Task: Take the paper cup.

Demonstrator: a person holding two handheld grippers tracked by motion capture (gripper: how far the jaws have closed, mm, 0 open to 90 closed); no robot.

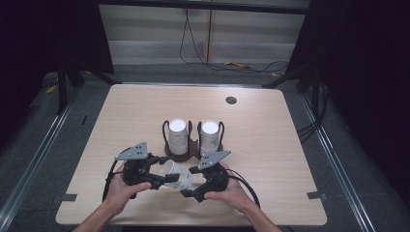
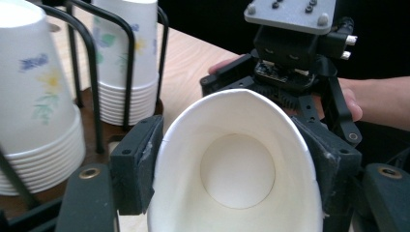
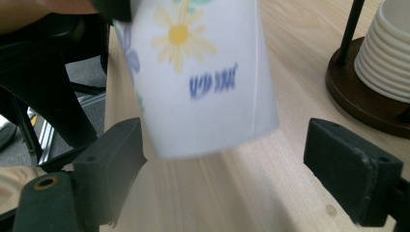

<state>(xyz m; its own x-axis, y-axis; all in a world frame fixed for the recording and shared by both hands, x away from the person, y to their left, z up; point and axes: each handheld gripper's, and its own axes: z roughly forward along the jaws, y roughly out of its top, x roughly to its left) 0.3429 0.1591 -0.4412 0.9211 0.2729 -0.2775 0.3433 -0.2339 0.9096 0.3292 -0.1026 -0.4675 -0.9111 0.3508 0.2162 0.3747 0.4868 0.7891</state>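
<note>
The paper cup (image 1: 175,175) sits low in the middle of the high view, lifted off the worktop (image 1: 270,145) between the two hands. The left gripper (image 1: 159,181) has its fingers (image 2: 138,162) clamped on the rim, squeezing the mouth into an oval, so the wall is thin, soft and very light; harder pressure would probably crease it. The right gripper (image 1: 186,191) has its fingers (image 3: 355,169) spread wide on either side of the cup's base, not touching it. The stiffer spots, I judge, are the rolled rim and the base ring, better places to hold than mid-wall.

Behind, in the centre of the frame, a dark wire holder (image 1: 193,145) carries two upside-down cup stacks (image 1: 177,135). How many cups each holds is hard to tell. In the right gripper view the cup's rim is cut off at the top, and its printing is blurred.
</note>
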